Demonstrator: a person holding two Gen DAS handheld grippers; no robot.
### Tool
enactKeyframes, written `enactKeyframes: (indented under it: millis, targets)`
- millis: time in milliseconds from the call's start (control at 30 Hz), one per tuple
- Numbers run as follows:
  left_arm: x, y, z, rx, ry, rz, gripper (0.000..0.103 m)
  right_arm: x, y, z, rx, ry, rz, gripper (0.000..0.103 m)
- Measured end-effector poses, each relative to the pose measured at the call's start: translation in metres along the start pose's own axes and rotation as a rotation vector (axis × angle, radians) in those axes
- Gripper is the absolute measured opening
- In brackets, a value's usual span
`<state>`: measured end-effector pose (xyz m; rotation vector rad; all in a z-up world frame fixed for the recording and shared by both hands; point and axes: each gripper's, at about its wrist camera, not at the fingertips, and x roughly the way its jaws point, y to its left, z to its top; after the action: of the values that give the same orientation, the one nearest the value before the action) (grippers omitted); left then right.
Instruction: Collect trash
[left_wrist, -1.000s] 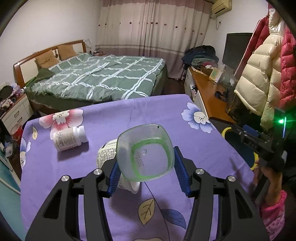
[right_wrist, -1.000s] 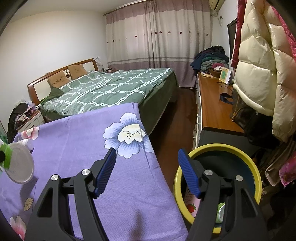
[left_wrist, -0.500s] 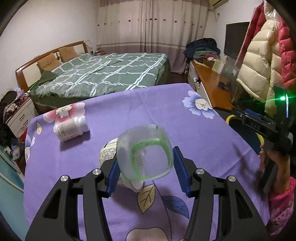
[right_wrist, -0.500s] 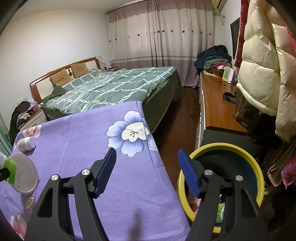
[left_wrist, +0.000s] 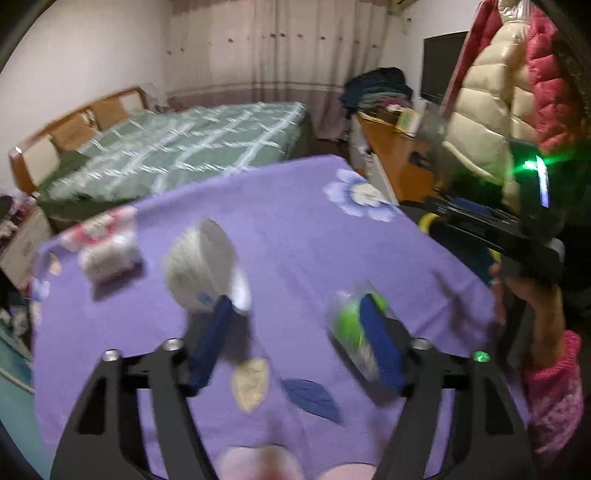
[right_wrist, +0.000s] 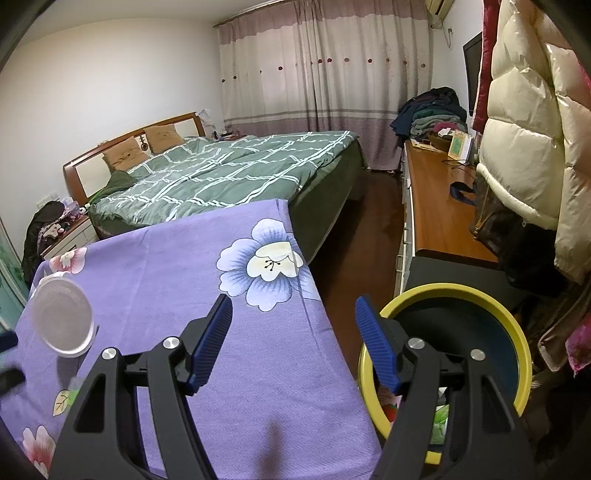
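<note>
Three trash items: all on the purple table (right_wrist: 258, 369), spread across its left half to its middle; I count one of each.
Pill bottle (left_wrist: 109, 254): nearest the left edge, lying down; too blurred to give its axis.
White tub (left_wrist: 201, 266): on its side just beside the bottle, one round end facing the right edge, long axis roughly across the table.
Left gripper (left_wrist: 297, 302): jaws have just been opening and stand wide apart, clamped on nothing; tub sits just beyond its left finger.
Clear cup (left_wrist: 351, 325): green-banded, up against the right finger's inner face; touching or not, I cannot tell through the blur.
Right gripper (right_wrist: 293, 306): spread and empty, over the right edge.
Bin (right_wrist: 454, 290): one, yellow-rimmed, on the floor just off the right edge.
Key relation: trash lies left of the bin; left gripper nearer the trash, right gripper nearer the bin.
</note>
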<state>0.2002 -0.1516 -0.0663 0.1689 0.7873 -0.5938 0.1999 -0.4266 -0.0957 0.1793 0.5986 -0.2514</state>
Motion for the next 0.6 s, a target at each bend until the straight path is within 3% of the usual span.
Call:
enactKeyframes:
  millis: [67,200,400,600]
  targets:
    - [0.011,-0.012,-0.003,-0.021,0.041,-0.045,0.087,0.001,0.0,0.0,0.008,0.004,0.005,0.066]
    - [0.026,-0.04,0.0,-0.07,0.048,-0.057,0.088,0.002,0.003,0.0,-0.005,0.001,-0.033,0.066]
    - [0.056,-0.087,0.008,-0.033,0.086,-0.05,0.088,-0.015,-0.04,0.009,0.078,-0.041,-0.116,0.066]
    - [0.085,-0.121,0.019,-0.011,0.132,-0.069,0.088,-0.019,-0.069,0.005,0.1,-0.03,-0.129,0.066]
